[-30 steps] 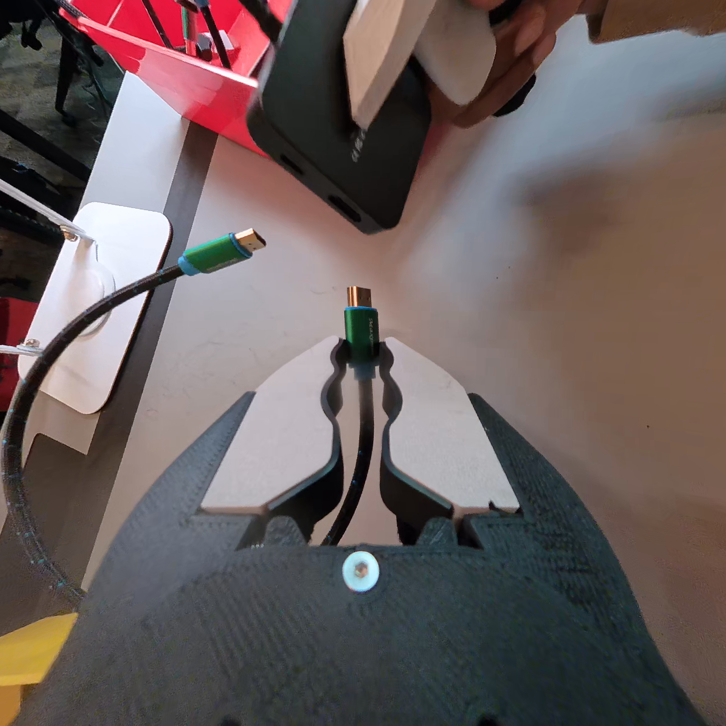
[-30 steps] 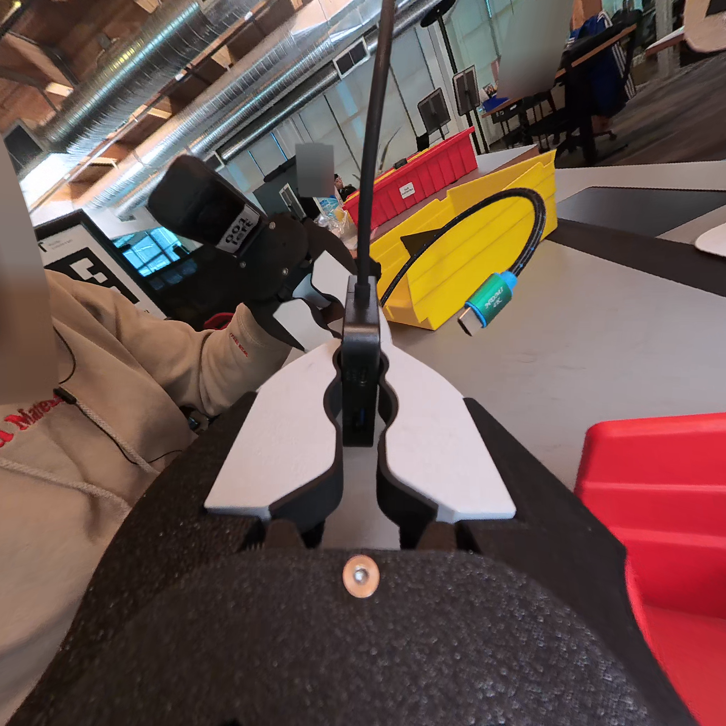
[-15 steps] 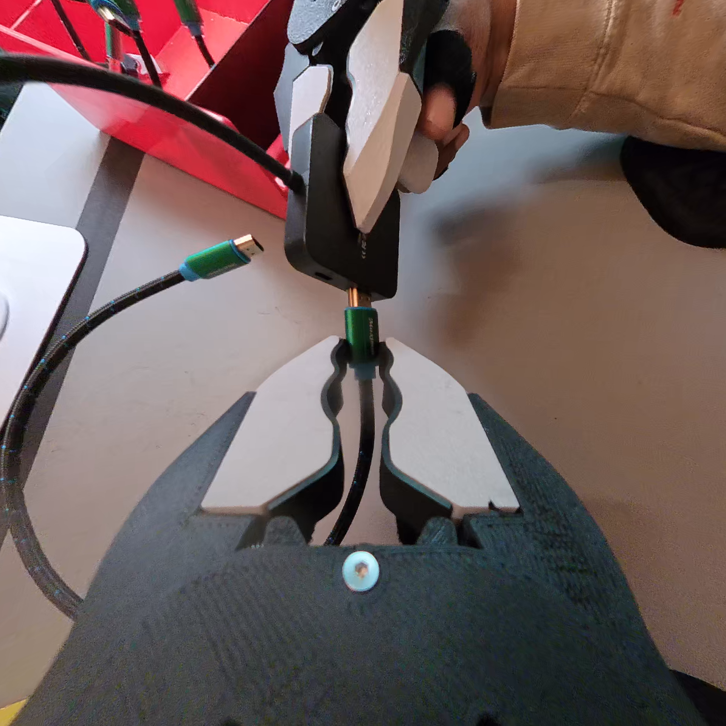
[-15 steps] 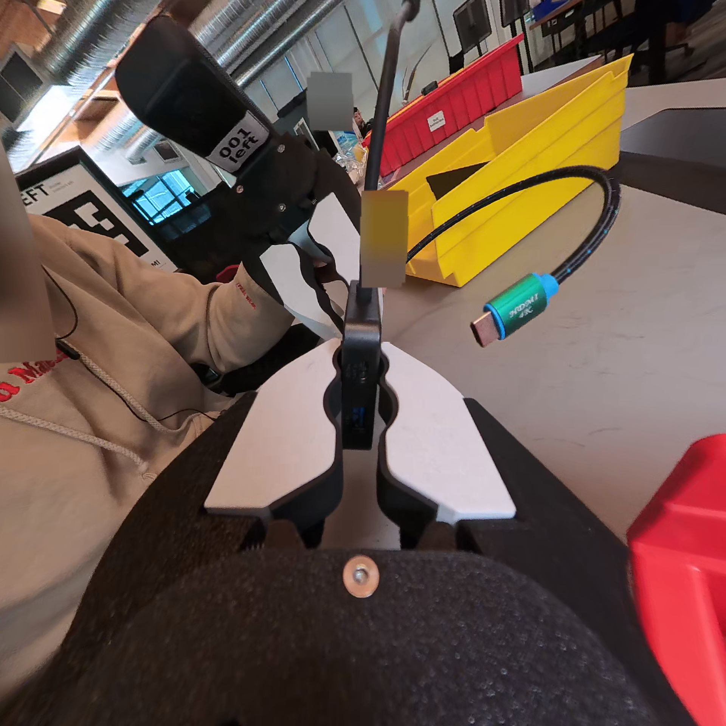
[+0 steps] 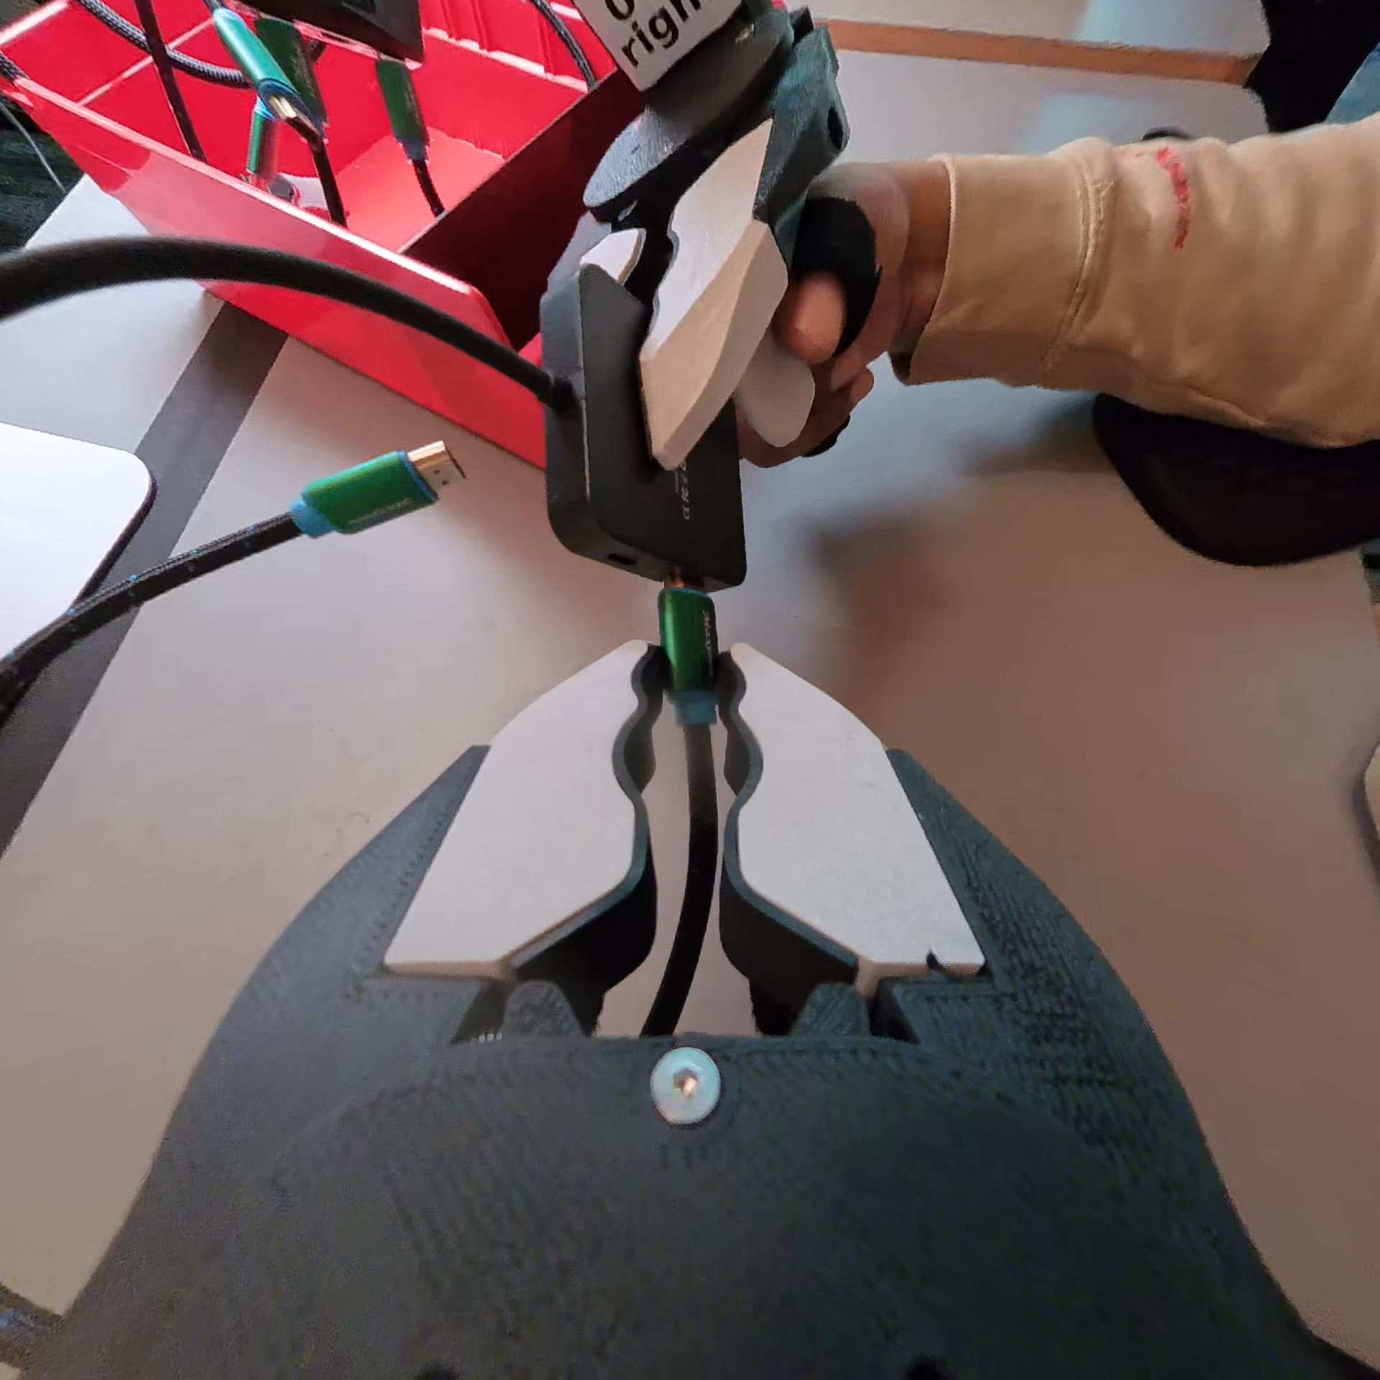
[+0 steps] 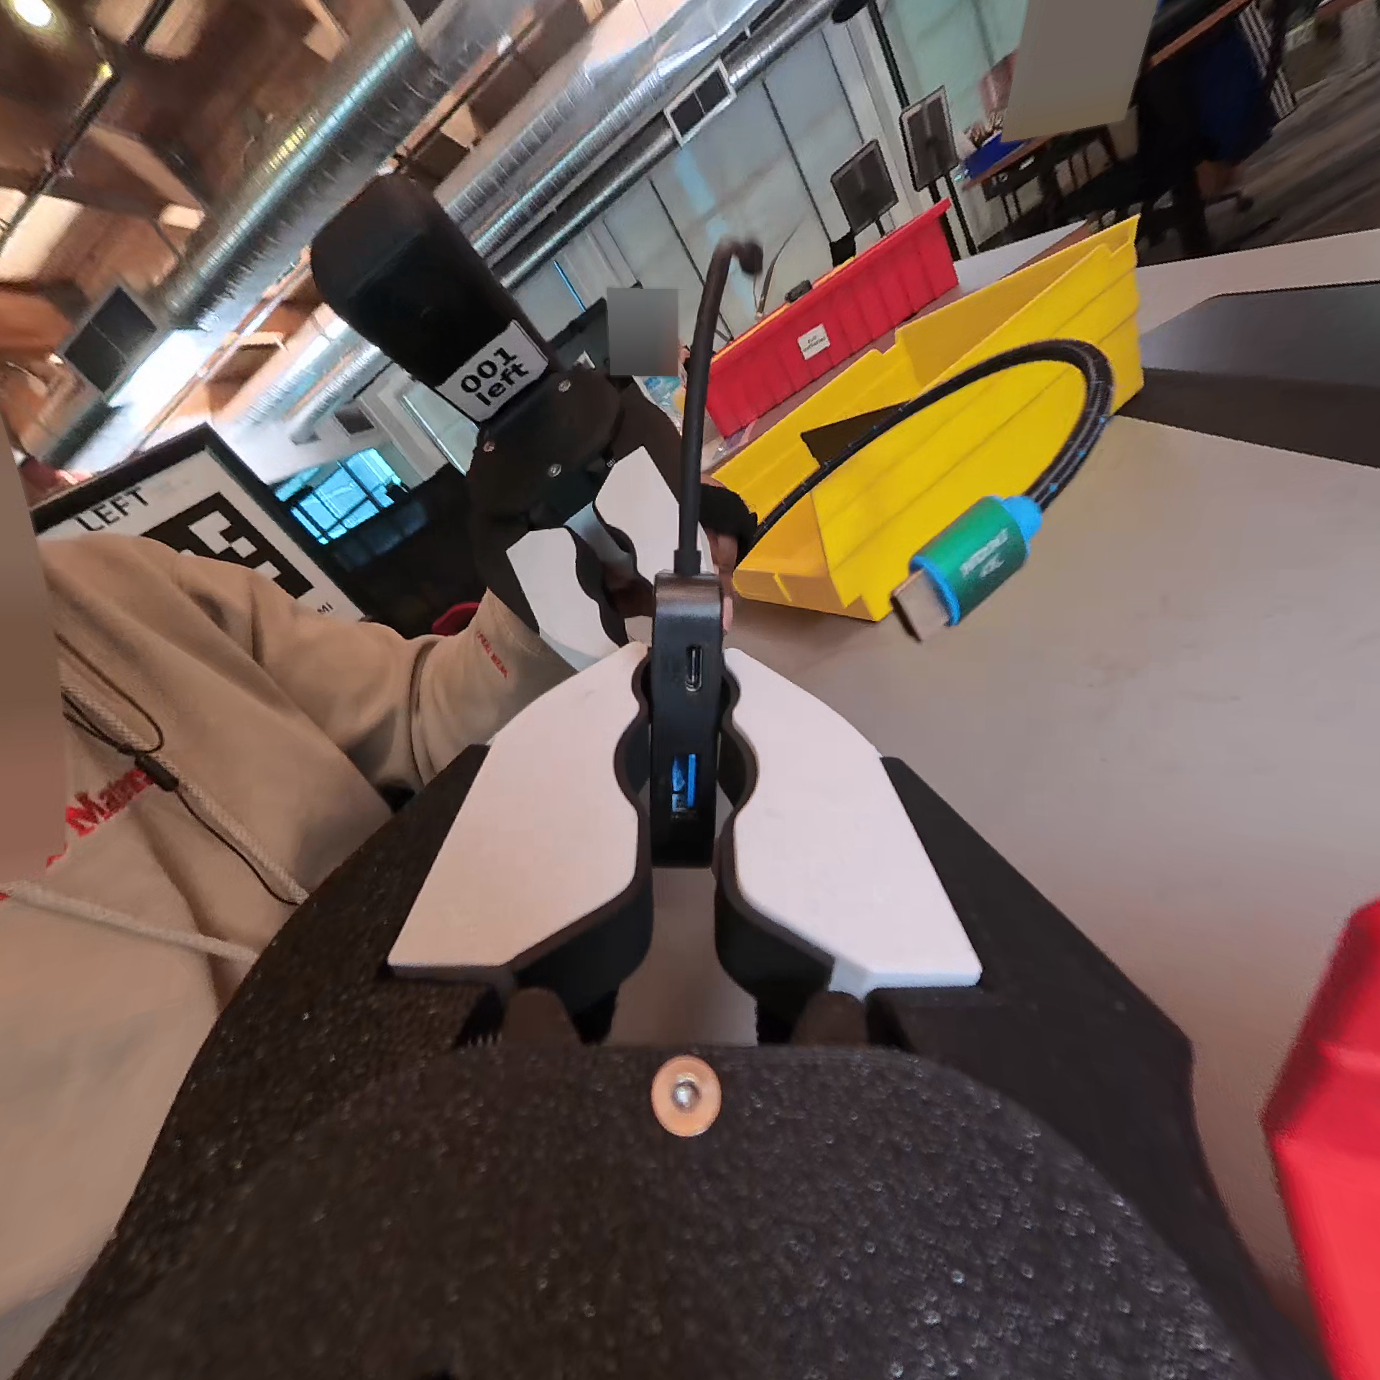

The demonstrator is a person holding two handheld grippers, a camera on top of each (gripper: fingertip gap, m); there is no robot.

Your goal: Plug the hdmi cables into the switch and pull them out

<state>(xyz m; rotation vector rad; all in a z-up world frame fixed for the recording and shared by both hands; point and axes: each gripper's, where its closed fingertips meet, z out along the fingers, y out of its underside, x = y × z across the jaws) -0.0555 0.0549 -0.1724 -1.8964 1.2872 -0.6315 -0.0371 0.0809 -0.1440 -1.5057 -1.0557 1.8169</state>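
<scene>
Left tongs (image 5: 688, 657), level above the table (image 5: 1045, 747), clench a green HDMI plug (image 5: 687, 635), now seated deeper in the black switch (image 5: 650, 478) than half a second ago. Right tongs (image 6: 685, 657) grasp the switch edge-on; only their view shows the yellow bin (image 6: 933, 478).

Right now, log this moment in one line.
left gripper: shut on green plug | right gripper: shut on switch | plug tip at port, not seated

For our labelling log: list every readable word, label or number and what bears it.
Wording withheld; bearers only.
White sticker on black housing.
Held green plug: small print.
Loose green plug: print.
Switch: tiny marks.
Marker board: print.
Far red bin's label: too small.
</scene>
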